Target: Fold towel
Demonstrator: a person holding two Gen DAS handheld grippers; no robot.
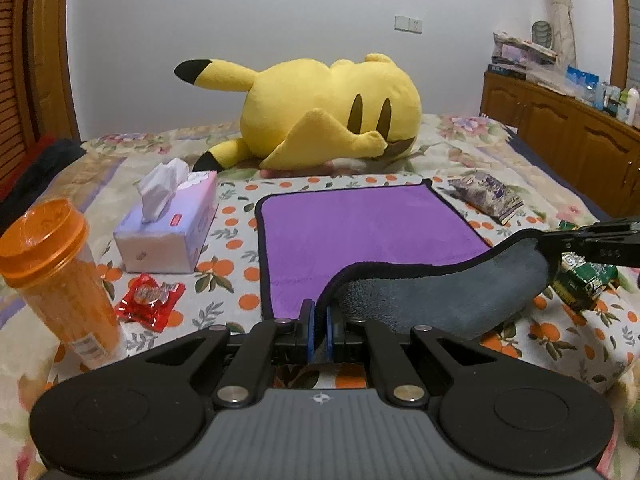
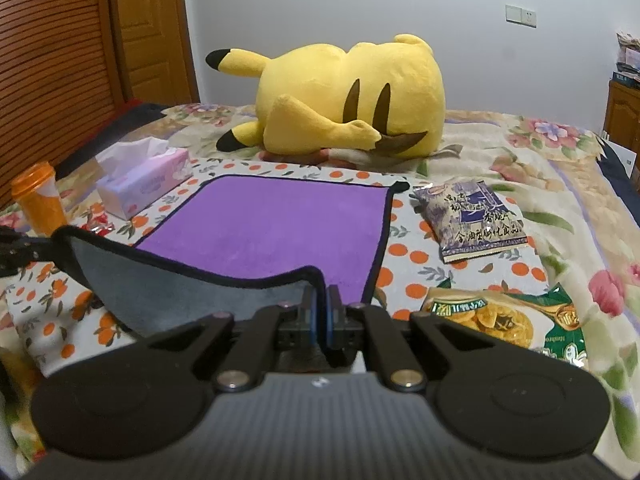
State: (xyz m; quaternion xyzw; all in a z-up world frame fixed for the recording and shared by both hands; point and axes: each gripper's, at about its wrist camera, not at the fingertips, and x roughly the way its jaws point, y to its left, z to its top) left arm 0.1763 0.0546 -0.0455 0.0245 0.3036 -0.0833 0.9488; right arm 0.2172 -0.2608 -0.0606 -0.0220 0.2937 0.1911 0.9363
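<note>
Surroundings, left wrist view: orange lidded bottle [image 1: 56, 276] stands upright at left edge of frame; tissue box [image 1: 168, 228] just beyond it, up and right; red candy wrapper [image 1: 150, 296] lies on the orange-print cloth [image 1: 236, 240] between the bottle and the towel's left hem. Yellow plush toy [image 1: 320, 108] lies on its side across the bed [image 1: 460, 136] in upper centre, past the towel's far hem, apart from it. Purple snack bag [image 1: 486, 194] sits just off the towel's far right corner; green snack bag [image 1: 580, 280] at right edge, partly hidden behind my right gripper [image 1: 560, 240]. Nothing rests on the towel itself.

Towel [image 1: 360, 224]: centre of frame, purple face up, spread flat on the orange-print cloth. Near hem is lifted and turned over, showing the grey underside. Long axis: cannot tell with fisheye distortion. The lifted hem runs left to right across the frame.

Grippers: my left gripper [image 1: 319, 316] is clenched on the near left corner, blue pads pinching the black-bound hem. In the right wrist view, right gripper [image 2: 320, 300] is likewise clamped on the near right corner of the towel [image 2: 280, 220]; left gripper [image 2: 16, 248] shows at left edge of frame, holding the other end of the sagging hem.
</note>
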